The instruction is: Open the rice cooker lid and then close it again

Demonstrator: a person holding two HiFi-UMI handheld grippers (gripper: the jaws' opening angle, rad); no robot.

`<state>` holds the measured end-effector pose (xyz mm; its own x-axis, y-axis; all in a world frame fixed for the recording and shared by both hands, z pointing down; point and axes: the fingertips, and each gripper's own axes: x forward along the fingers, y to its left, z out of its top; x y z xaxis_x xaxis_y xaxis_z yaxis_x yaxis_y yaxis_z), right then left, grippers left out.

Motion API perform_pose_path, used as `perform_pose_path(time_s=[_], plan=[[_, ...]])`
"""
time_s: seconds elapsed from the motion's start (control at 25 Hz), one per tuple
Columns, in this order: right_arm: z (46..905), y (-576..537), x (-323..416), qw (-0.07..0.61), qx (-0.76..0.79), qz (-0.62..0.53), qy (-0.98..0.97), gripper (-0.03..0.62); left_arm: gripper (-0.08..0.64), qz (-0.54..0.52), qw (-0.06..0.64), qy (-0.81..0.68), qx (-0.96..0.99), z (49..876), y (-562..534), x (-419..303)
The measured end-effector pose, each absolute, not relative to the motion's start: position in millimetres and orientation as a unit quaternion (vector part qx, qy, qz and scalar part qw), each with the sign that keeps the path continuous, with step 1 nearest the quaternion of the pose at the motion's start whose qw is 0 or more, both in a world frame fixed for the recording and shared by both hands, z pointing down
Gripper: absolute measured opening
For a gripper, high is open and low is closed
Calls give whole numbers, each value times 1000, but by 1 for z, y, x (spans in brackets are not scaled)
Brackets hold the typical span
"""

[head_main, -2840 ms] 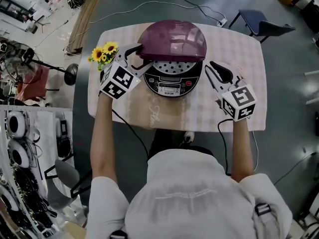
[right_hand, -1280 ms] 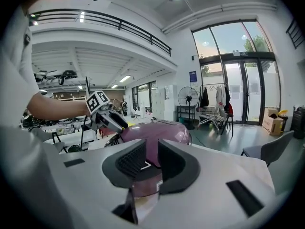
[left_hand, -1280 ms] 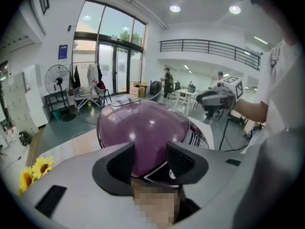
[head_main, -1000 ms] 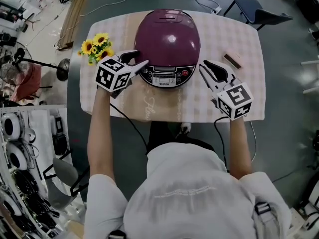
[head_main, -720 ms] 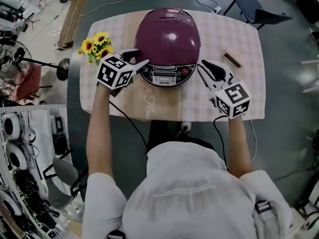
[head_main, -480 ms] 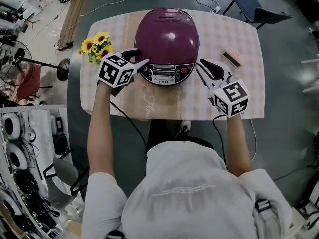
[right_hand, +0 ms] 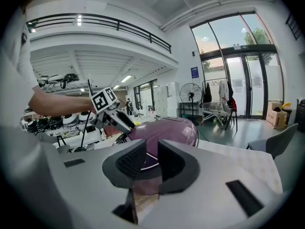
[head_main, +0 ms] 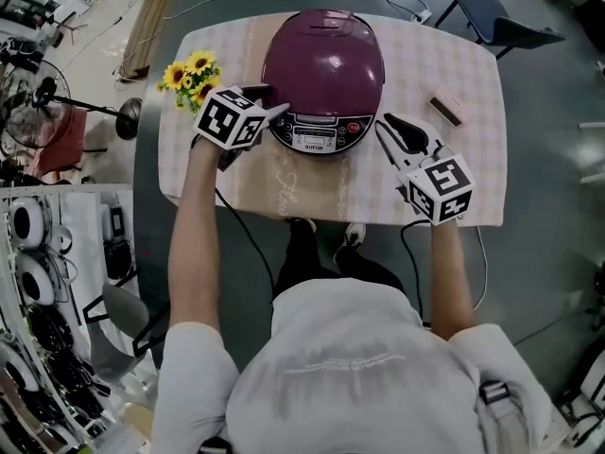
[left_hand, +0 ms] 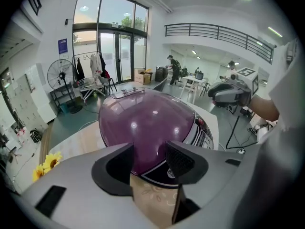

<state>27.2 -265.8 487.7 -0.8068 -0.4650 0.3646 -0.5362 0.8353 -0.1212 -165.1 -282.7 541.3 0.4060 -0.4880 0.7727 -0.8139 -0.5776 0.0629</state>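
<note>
The purple rice cooker stands on the table with its lid down and its control panel facing me. My left gripper points at the cooker's front left side, close to the body. In the left gripper view its jaws stand open, with nothing between them and the cooker showing through the gap. My right gripper hangs to the right of the panel, apart from the cooker. Its jaws stand only slightly apart and hold nothing; the cooker lies beyond them.
The cooker rests on a table with a checked cloth. Sunflowers stand at the table's left edge, just behind my left gripper. A small brown block lies right of the cooker. A chair stands beyond the far right corner.
The lid stood raised in the earliest frame and has been down since a second ago. Both grippers stay in nearly the same places; the left one has tipped slightly.
</note>
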Motion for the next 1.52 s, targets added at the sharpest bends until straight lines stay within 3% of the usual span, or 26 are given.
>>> perform_pose_path(time_s=[0.52, 0.92, 1.04, 1.16, 1.28, 1.52], plan=[[481, -274, 37, 172, 322, 107, -925, 87, 210, 332, 214, -409, 823, 543, -281, -167], [445, -272, 26, 187, 365, 36, -912, 80, 210, 293, 213, -417, 833, 546, -284, -167], [435, -272, 24, 188, 374, 24, -908, 80, 175, 265, 211, -428, 838, 544, -287, -172], [426, -276, 28, 192, 391, 11, -900, 80, 170, 277, 163, -432, 843, 544, -287, -172], [413, -276, 32, 185, 409, 2, -894, 78, 77, 274, 112, -461, 837, 533, -288, -178], [382, -276, 26, 167, 424, -22, -890, 67, 17, 187, 59, -522, 830, 468, -286, -204]])
